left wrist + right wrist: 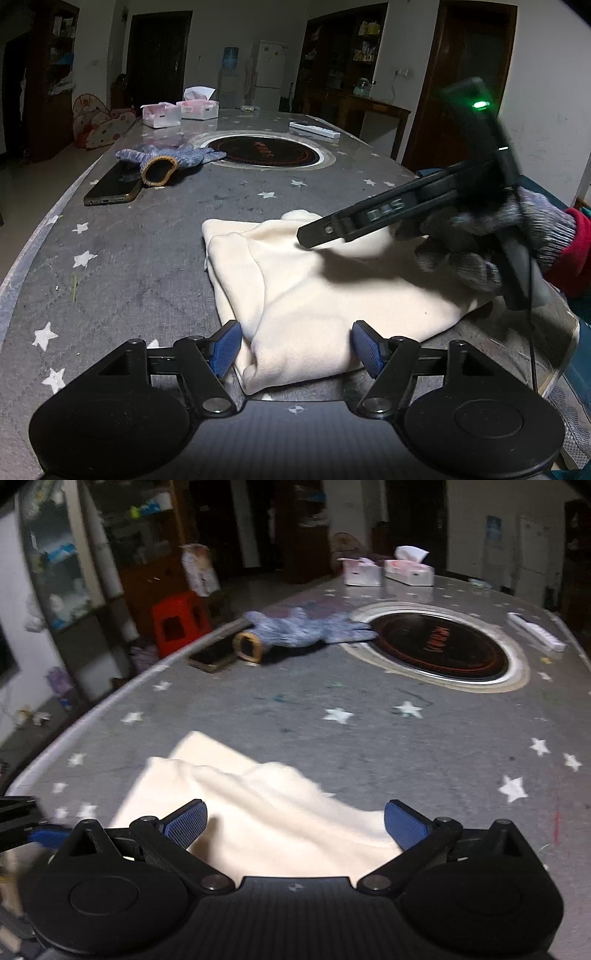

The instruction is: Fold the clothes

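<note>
Mid-fold: the cream fleece garment (314, 295) lies bunched at lower centre of the grey star-patterned table (147, 240). Left gripper (295, 347) and right gripper (295, 825) both have jaws apart, holding nothing. Next, I judge, each must pinch an edge.

Showing "D45" in pale characters on the black side of the right gripper (314, 236); bearing reddish characters, too blurred for reading, on the round black cooktop (267, 151).
</note>
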### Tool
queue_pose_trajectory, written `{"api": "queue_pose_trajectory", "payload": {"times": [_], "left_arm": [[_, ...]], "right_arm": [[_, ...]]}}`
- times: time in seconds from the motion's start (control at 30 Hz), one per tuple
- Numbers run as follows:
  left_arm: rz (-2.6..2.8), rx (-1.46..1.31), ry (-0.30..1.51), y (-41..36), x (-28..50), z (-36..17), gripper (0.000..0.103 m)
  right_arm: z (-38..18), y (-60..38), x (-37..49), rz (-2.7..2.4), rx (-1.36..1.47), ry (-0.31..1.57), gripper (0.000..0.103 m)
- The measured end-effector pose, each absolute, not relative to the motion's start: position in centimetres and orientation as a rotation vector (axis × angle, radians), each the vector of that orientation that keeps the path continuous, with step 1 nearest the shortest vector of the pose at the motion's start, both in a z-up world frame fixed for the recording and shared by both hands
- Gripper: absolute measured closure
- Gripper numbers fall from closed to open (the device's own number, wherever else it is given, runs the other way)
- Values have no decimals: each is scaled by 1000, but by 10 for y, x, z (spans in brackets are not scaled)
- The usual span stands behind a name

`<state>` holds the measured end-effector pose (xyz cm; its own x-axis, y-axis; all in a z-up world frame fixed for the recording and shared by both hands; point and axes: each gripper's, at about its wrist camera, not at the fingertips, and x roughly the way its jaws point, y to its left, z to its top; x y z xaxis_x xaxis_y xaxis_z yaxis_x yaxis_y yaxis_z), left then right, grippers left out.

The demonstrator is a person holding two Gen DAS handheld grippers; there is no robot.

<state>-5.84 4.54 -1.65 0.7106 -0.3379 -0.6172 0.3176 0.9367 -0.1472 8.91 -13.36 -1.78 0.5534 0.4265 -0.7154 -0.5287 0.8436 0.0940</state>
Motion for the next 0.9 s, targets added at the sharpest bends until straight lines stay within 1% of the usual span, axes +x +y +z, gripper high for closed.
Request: {"api": "queue_pose_trajectory", "payload": {"times": [0.13,0.33,0.43,0.53,0.63,0.9], "left_arm": [[-365,-36,688,47,-59,-15,33],[-355,-54,666,52,-63,-8,33],[-345,-66,664,54,-61,-7,33],[-330,-81,681,57,-58,-10,33],[-322,-101,707,60,-55,-16,33],[-308,-124,678,65,-58,-4,33]], "right_arm": [[-26,-129,101,508,-168,831,0],[-10,-140,103,532,-92,820,0],[-9,-140,108,490,-130,809,0],[-20,-134,117,468,-156,853,0],[-26,-133,122,455,-138,848,0],[-3,-146,110,457,-162,789,0]]}}
